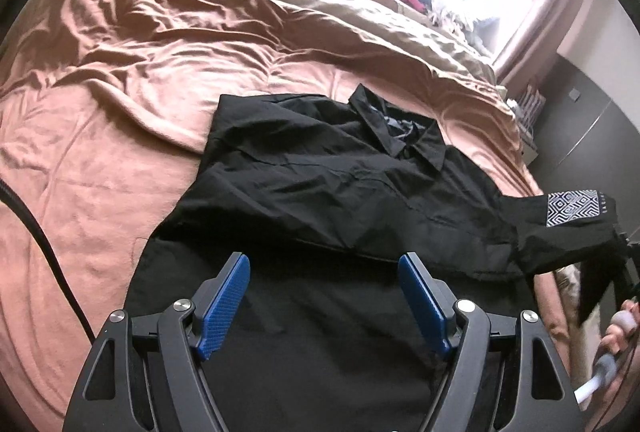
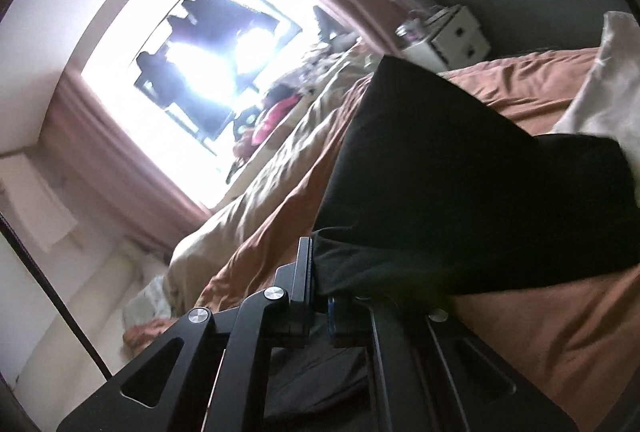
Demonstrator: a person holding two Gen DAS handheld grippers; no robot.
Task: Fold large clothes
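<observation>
Daylight from the window (image 2: 192, 71) blows out to white glare in both views. The right-wrist view is motion-blurred and tilted; fisheye edges bend and darken.

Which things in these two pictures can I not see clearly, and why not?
- Shirt hem: left wrist view, hidden behind the left gripper.
- Right gripper pads: right wrist view, covered by the black cloth they pinch.
- Window scenery: both views, washed out by glare.
- Nightstand items: right wrist view, blurred.
</observation>
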